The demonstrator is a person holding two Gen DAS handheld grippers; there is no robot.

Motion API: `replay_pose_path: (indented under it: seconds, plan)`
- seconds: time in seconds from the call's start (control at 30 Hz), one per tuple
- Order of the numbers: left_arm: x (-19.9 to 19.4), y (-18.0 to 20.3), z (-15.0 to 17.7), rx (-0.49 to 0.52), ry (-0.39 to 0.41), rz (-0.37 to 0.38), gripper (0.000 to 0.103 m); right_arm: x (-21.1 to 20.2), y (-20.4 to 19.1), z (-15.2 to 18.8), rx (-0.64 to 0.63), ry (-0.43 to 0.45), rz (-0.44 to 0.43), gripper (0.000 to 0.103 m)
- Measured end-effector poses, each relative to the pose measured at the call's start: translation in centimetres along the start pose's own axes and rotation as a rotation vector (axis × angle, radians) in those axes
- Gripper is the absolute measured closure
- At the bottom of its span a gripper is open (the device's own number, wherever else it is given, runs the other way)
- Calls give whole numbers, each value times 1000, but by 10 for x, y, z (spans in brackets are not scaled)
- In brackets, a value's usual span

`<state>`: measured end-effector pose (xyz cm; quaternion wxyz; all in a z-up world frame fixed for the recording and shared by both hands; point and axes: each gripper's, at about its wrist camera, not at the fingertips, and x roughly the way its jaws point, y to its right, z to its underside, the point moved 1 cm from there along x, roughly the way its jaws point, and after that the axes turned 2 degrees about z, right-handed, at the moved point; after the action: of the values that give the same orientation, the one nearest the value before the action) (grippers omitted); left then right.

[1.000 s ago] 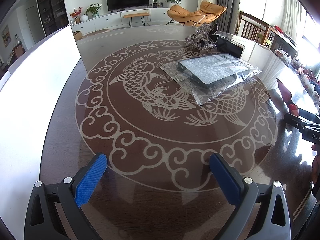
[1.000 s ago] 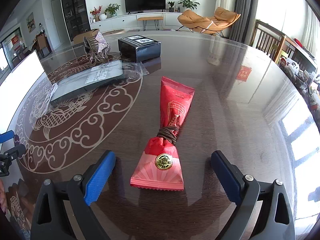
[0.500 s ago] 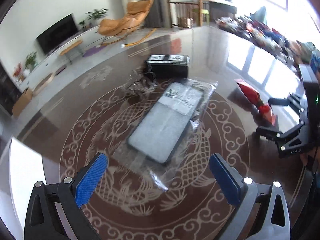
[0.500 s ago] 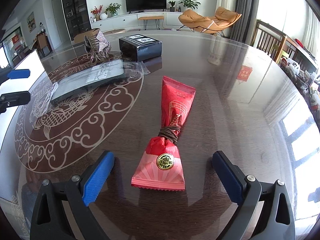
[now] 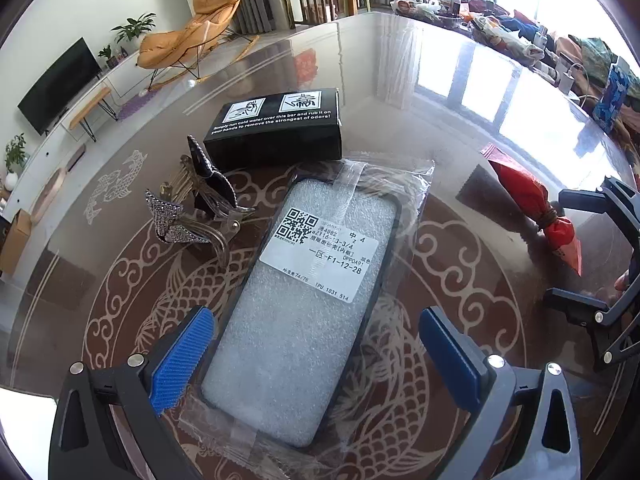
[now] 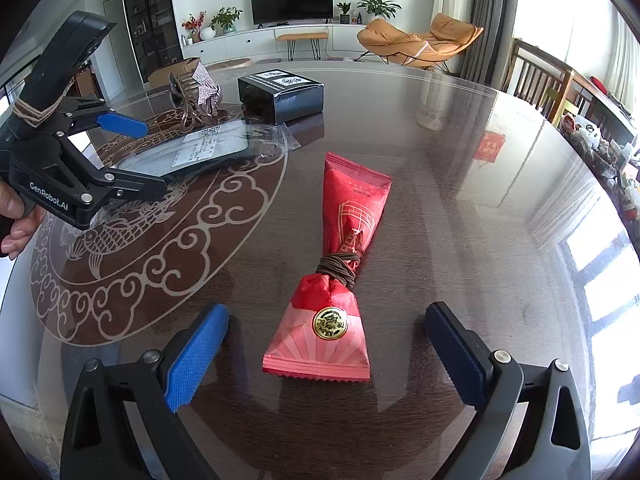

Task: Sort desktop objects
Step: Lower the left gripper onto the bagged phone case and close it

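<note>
Left wrist view: the spread-open left gripper [image 5: 316,356] straddles the clear-bagged black phone case [image 5: 308,300], long axis running straight ahead; right gripper [image 6: 320,356] gapes around the red tied sachet [image 6: 336,280].

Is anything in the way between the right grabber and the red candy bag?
Nothing visible is. The open right gripper already has the red foil snack packet tied with brown cord lying between its blue-padded fingers, on the bare glossy table.
</note>
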<state>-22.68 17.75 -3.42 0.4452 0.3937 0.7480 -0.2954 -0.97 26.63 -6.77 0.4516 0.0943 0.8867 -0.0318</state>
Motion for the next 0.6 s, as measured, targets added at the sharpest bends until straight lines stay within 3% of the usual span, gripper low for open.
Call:
replay_pose_path:
  seconds: [0.2,0.6]
  plan:
    - [17,-2,-6,-15,-25,7,0,-1,1,0,6,3,-8,4]
    - [27,-14,-11,-89,-3,74,0,-1,2,-1,11,5,-15,4]
